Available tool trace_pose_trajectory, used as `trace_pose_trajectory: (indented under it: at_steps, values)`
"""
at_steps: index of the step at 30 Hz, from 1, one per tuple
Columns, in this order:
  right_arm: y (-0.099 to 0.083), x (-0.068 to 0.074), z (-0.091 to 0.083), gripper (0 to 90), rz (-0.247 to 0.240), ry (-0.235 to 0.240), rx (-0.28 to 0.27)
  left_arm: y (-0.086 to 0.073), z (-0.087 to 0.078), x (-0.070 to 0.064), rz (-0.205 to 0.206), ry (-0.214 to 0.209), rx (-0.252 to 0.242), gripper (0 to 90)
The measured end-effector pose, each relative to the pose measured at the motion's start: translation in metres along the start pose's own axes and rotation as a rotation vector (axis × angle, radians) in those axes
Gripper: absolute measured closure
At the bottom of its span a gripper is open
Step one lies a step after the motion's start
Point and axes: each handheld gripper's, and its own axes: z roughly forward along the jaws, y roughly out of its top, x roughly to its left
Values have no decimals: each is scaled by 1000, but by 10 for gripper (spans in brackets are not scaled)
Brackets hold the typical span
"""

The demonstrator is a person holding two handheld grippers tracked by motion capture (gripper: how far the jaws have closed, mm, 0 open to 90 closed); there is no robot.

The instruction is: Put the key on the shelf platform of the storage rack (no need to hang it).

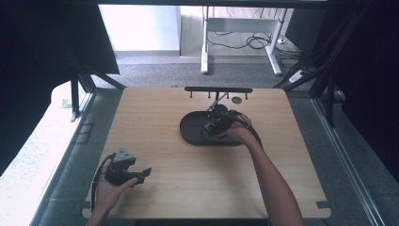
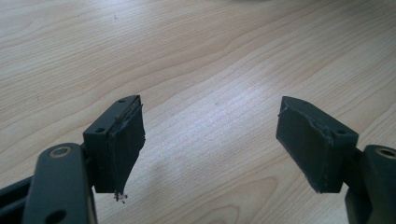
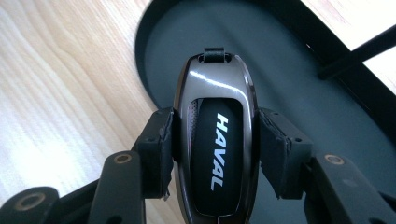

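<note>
**The car key is over the tray, but not put down yet**

We hold a car key (image 3: pixel 214 140) in our right gripper (image 3: pixel 215 149). Its two black jaws press on the key's shiny sides, one on each side, so the key is held tight. The key is dark and smooth, with the word HAVAL in white letters on it. A small loop sticks out at its far end.

Under the key we see a dark oval tray (image 3: pixel 299 84). In the high view, the right gripper (image 1: pixel 217 123) is over the tray (image 1: pixel 190 129), near the far middle of the wooden table (image 1: pixel 188 179). We cannot tell if the key touches the tray floor or hangs just above it.

Our left gripper (image 2: pixel 210 149) has its jaws spread wide, with nothing between them. We see only bare wood there. In the high view it (image 1: pixel 126 170) rests near the front left corner of the table, well apart from the tray.

So we think the grabbing part is done, and the key is already at the tray. What is left, we guess, is to let the key go so it lies in the tray, or else to lift it out and away. A black rack with small hooks (image 1: pixel 218 90) stands behind the tray, at the far edge of the table.
</note>
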Motion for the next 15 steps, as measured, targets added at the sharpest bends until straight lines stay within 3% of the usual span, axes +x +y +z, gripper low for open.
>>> trace_pose_trajectory:
  at_steps: [15]
  values:
    - [-2, -12, 18, 494, 7, -24, 31, 0, 0, 0, 3, -1, 3, 238]
